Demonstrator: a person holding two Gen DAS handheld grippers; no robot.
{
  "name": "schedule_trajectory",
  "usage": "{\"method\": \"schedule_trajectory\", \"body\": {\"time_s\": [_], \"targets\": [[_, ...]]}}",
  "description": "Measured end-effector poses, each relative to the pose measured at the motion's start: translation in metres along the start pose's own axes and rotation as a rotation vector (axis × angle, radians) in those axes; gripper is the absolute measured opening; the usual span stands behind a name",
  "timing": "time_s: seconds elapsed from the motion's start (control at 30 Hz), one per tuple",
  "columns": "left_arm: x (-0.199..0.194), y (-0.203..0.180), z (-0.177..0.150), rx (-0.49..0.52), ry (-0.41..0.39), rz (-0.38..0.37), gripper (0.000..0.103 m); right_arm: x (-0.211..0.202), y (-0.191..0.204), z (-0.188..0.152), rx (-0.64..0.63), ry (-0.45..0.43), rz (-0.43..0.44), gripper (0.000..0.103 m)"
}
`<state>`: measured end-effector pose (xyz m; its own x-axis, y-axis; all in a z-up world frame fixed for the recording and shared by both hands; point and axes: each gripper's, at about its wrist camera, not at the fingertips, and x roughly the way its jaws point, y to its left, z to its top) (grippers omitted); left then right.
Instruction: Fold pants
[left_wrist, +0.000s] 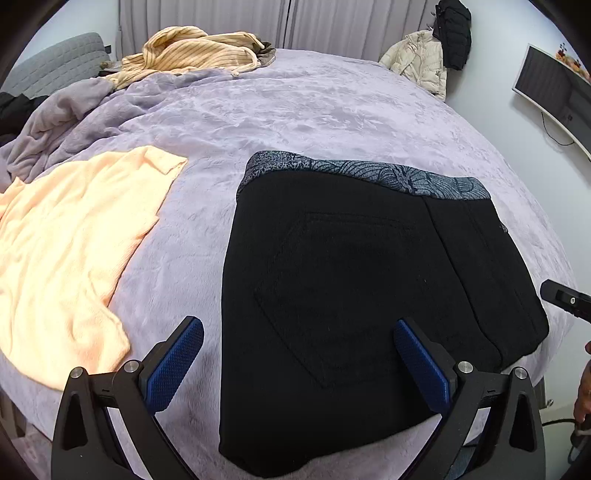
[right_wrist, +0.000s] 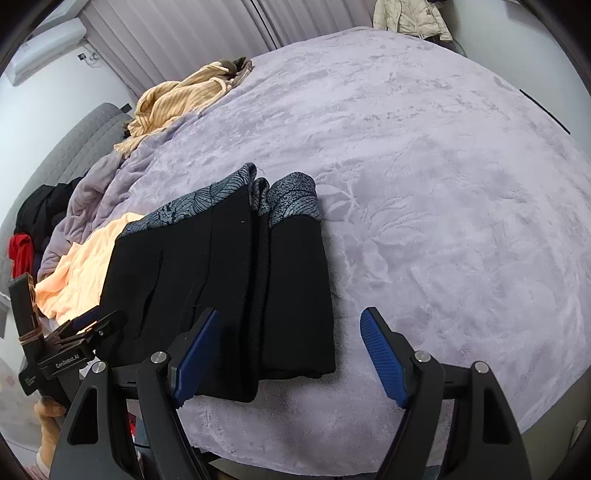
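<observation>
Left gripper (left_wrist: 298, 352): jaws spread wide, released, holding nothing. The folded black pants with a grey-blue patterned waistband (left_wrist: 354, 288) lie on the lilac plush bedspread (left_wrist: 295, 110) at the near edge of the bed; their near left edge sits between the blue pads, the right pad over the cloth, the left pad over bare bedspread.

Right gripper (right_wrist: 290, 354): jaws also wide apart, gripping nothing. Here the pants (right_wrist: 221, 280) lie left of centre; the left pad overlaps their near right corner, the right pad is over bedspread (right_wrist: 424, 184). Contact with the cloth cannot be told in either view.

Pants: a compact rectangle, several layers stacked, waistband at the far end, one back pocket outline facing up.

Left wrist view alone shows the pocket and the whole peach knit garment (left_wrist: 70, 254), flat, left of the pants and apart from them. Right wrist view alone shows the stacked fold layers at the right side, plus the left gripper (right_wrist: 94, 325) beside the pants' near left corner.
</observation>
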<state>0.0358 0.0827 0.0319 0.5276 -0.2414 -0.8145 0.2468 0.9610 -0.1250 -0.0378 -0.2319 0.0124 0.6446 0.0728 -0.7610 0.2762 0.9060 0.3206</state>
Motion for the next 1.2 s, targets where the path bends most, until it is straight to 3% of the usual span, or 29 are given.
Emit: {"method": "schedule_trajectory", "body": {"time_s": [0.13, 0.17, 0.2, 0.23, 0.33, 0.53, 0.77, 0.83, 1.0, 1.2], "targets": [[0.006, -0.013, -0.010, -0.022, -0.002, 0.017, 0.103, -0.010, 0.024, -0.008, -0.074, -0.069, 0.010, 0.078], [0.004, -0.013, -0.014, -0.027, -0.003, 0.018, 0.103, -0.010, 0.032, -0.011, -0.113, -0.081, 0.001, 0.066], [0.003, -0.012, -0.016, -0.030, -0.004, 0.018, 0.103, -0.006, 0.041, -0.013, -0.155, -0.081, -0.018, 0.046], [0.002, -0.012, -0.018, -0.033, -0.005, 0.018, 0.103, 0.001, 0.047, -0.016, -0.186, -0.068, -0.033, 0.041], [0.001, -0.015, -0.021, -0.037, -0.005, 0.014, 0.103, 0.018, 0.050, -0.024, -0.225, -0.053, -0.091, 0.038], [0.001, -0.016, -0.024, -0.037, -0.008, 0.017, 0.103, 0.013, 0.035, -0.036, -0.172, -0.089, -0.040, 0.037], [0.004, -0.017, -0.019, -0.031, 0.002, 0.038, 0.103, 0.002, 0.032, -0.036, -0.128, -0.086, -0.013, 0.039], [0.003, -0.020, -0.019, -0.025, -0.001, 0.054, 0.103, 0.000, 0.031, -0.035, -0.104, -0.073, -0.007, 0.043], [0.001, -0.027, -0.018, -0.026, -0.001, 0.080, 0.103, -0.008, 0.036, -0.027, -0.076, -0.032, 0.018, 0.076], [-0.004, -0.040, -0.018, -0.038, 0.006, 0.124, 0.103, -0.012, 0.047, -0.013, -0.074, 0.004, -0.026, 0.084]]}}
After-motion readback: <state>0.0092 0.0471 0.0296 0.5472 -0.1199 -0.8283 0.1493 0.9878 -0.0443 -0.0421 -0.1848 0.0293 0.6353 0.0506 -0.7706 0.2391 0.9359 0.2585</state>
